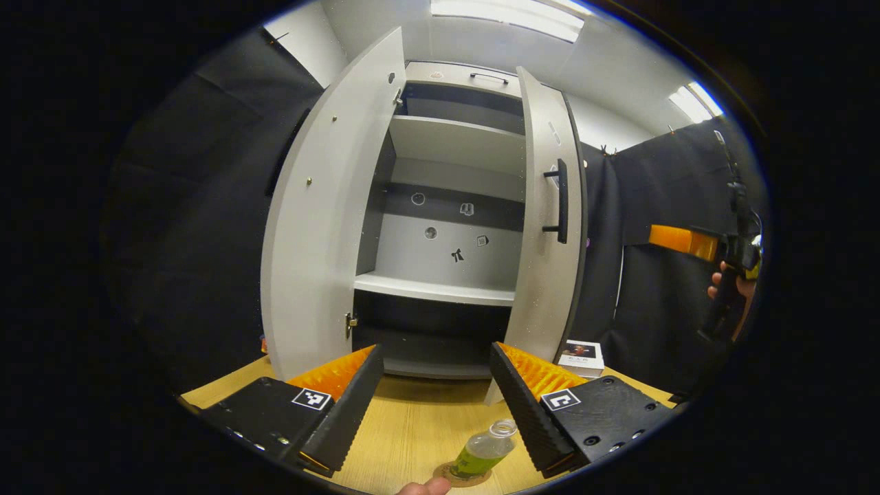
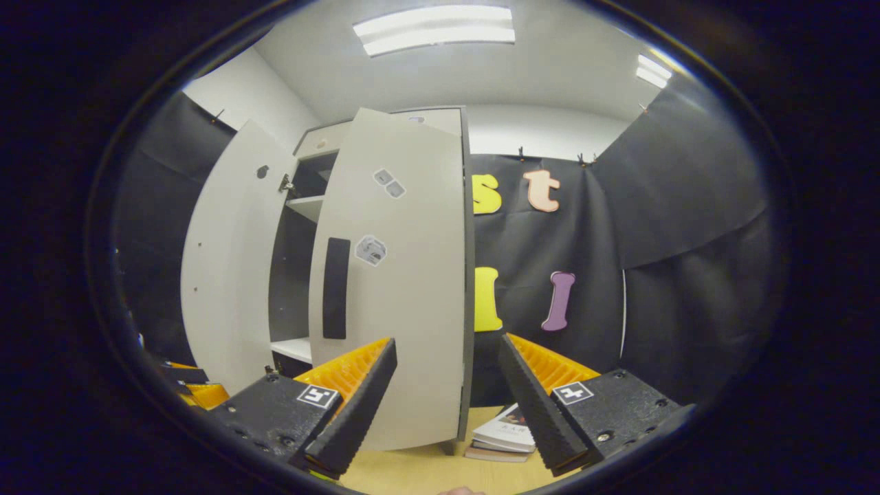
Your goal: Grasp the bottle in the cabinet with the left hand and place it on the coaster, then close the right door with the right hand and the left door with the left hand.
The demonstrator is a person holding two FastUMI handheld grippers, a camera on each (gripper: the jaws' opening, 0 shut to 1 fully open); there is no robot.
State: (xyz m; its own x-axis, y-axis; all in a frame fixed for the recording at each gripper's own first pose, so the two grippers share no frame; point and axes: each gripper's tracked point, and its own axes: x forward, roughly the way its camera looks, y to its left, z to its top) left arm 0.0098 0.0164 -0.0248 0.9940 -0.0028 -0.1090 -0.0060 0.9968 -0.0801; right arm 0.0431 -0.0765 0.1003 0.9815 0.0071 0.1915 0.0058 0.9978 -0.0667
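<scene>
A clear bottle (image 1: pixel 483 450) of green liquid stands on a round coaster (image 1: pixel 462 474) on the wooden table, close under my left gripper (image 1: pixel 435 350). That gripper is open, nothing sits between its fingers, and it faces the white cabinet (image 1: pixel 447 144). The left door (image 1: pixel 323 227) and the right door (image 1: pixel 543 275) both stand open. My right gripper (image 2: pixel 448 342) is open, just short of the right door's outer face (image 2: pixel 399 275), near its dark handle (image 2: pixel 335 289). The left gripper view also has the right gripper (image 1: pixel 687 240) far right, held by a hand (image 1: pixel 729 289).
The cabinet shelf (image 1: pixel 433 289) holds nothing. A small stack of books (image 2: pixel 505 433) lies on the table beside the right door's foot. Black cloth walls close in on both sides. A person's fingertip (image 1: pixel 426 487) shows at the bottom edge near the coaster.
</scene>
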